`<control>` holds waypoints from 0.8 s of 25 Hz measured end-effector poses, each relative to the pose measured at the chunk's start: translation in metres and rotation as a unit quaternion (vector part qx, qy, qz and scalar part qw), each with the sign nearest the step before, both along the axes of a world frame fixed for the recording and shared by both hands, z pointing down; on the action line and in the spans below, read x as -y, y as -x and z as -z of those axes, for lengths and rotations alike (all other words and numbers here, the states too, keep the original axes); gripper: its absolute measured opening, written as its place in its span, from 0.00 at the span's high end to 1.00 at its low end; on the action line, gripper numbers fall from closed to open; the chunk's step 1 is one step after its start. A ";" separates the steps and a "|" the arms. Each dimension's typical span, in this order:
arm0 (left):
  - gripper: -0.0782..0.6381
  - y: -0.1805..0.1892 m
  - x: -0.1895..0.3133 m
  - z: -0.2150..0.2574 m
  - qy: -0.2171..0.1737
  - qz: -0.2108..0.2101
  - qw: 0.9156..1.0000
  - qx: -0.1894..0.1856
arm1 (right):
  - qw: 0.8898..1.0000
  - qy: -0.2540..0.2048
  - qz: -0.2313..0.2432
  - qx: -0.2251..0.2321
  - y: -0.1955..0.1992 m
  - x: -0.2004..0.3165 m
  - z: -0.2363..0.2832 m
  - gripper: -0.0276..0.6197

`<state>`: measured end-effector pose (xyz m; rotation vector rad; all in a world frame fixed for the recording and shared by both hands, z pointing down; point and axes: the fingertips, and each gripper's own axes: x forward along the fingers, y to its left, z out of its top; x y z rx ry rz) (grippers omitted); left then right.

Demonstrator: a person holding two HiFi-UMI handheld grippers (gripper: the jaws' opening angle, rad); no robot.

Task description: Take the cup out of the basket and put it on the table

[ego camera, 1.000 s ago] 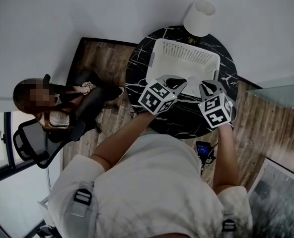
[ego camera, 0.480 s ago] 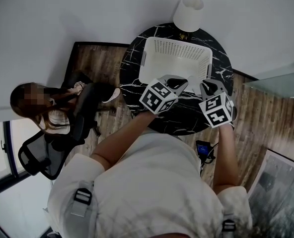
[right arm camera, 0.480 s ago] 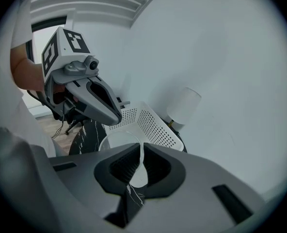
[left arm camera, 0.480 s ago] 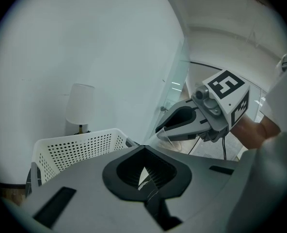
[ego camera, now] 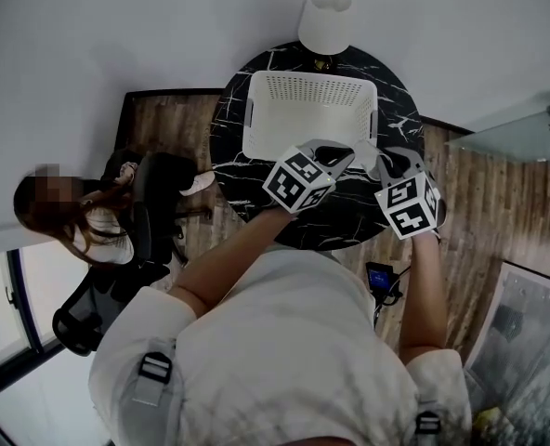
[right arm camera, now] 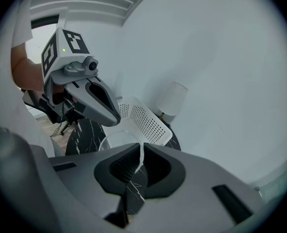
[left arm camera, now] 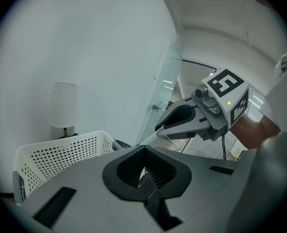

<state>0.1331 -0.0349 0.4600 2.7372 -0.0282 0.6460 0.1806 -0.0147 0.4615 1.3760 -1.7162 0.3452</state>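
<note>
Tongs, right [right arm camera: 137,165]: clenched on the rim of a clear cup [right arm camera: 118,141]. The thin wall is pinched between the two jaws, and the rest of the cup reaches toward the left tongs.

Tongs, left [left arm camera: 144,176]: jaws set nearly together with nothing between them; only a sliver of marble shows through the slit.

Both pairs are held side by side over the near half of the worktop [ego camera: 335,216], the left pair closer to the middle and the right pair toward the near-right edge.

Cup: out of the basket [ego camera: 309,89], held just off the basket's near-right corner, above the black marble. Contact with the worktop cannot be told.

Basket: white, with perforated walls, standing on the far half of the round worktop.

Lamp [ego camera: 324,19]: white shade, at the far edge of the worktop, just behind the basket.
</note>
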 end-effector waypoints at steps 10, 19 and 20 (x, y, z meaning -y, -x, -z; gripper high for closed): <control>0.88 -0.027 -0.024 -0.001 0.004 -0.039 0.999 -0.002 | 0.999 0.001 -0.040 -0.005 -0.029 -0.025 0.002 0.92; 0.88 -0.047 -0.049 -0.005 0.009 -0.070 0.998 0.001 | 0.997 0.008 -0.075 -0.004 -0.049 -0.056 -0.002 0.92; 0.88 -0.050 -0.053 -0.006 0.010 -0.074 0.997 0.001 | 0.997 0.008 -0.079 -0.004 -0.051 -0.060 -0.003 0.92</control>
